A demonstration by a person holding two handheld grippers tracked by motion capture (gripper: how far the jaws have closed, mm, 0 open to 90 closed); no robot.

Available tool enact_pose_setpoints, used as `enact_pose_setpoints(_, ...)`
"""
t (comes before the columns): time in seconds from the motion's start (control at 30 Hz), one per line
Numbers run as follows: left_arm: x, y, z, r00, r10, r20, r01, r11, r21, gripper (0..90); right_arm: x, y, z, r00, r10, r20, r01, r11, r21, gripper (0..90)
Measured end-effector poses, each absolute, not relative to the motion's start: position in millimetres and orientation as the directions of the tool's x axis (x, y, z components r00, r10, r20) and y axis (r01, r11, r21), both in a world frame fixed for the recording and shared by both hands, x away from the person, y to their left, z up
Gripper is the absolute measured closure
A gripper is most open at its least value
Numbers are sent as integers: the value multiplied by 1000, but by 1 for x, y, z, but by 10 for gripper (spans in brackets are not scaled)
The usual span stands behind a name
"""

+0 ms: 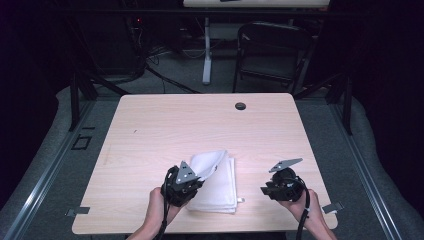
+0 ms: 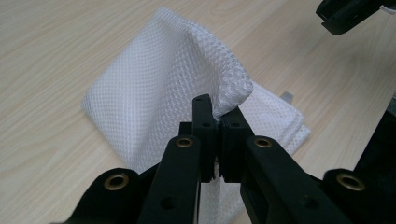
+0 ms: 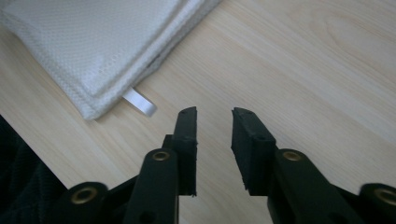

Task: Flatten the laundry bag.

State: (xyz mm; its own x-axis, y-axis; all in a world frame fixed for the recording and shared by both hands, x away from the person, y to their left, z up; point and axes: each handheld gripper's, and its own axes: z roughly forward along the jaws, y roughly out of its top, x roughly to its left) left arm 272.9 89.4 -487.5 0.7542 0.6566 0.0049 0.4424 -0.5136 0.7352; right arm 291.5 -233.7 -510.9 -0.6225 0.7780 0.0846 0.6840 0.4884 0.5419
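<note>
A: Start nearest the person. What is the left tool (image 2: 217, 123) doing?

B: Its jaws are pressed together on a corner of the white cloth (image 2: 154, 88). In the left gripper view the pinched corner bunches up just above the two black pads, and the top layer rises from the folded stack toward them.

A: And from above?

B: In the high view the left tool (image 1: 192, 181) sits at the cloth's (image 1: 220, 187) near left edge, with the lifted flap peeled up and standing over the rest of the stack. The hand (image 1: 159, 204) holding it comes in from the near edge of the surface (image 1: 150, 125).

A: Where does the cloth lie?

B: Flat on the surface, folded in several layers, close to the near edge. A small white tag (image 3: 139, 101) sticks out from its near right corner.

A: The right tool?

B: The right tool (image 3: 214, 122) is to the right of the cloth, apart from it. Its jaws stand with a narrow gap between them, nothing inside, only bare wood beneath. In the high view it (image 1: 267, 190) is held by the right hand (image 1: 307, 210), with its grey three-cornered plate (image 1: 285, 164) on top.

A: Anything beyond the cloth?

B: A small dark round cap (image 1: 240, 106) near the far edge of the surface, and past that a dark folding chair (image 1: 272, 50) on the floor.
</note>
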Motion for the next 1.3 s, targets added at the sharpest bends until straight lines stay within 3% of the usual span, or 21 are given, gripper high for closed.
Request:
enact_pose_setpoints(0.13, 274, 93, -486, 741, 671, 10, 444, -502, 742, 876, 296, -217, -509, -646, 759, 80, 666, 509, 546, 795)
enact_pose_setpoints(0.4, 274, 105, -486, 715, 700, -5, 471, -475, 744, 876, 311, -191, -513, -668, 740, 74, 653, 536, 535, 857)
enact_pose_setpoints(0.57, 275, 113, -487, 698, 715, -43, 502, -445, 742, 875, 320, -176, -517, -677, 732, 76, 652, 548, 523, 869)
enact_pose_setpoints(1.3, 273, 146, -493, 640, 767, -36, 548, -423, 721, 869, 342, -144, -541, -683, 721, 115, 674, 562, 480, 880)
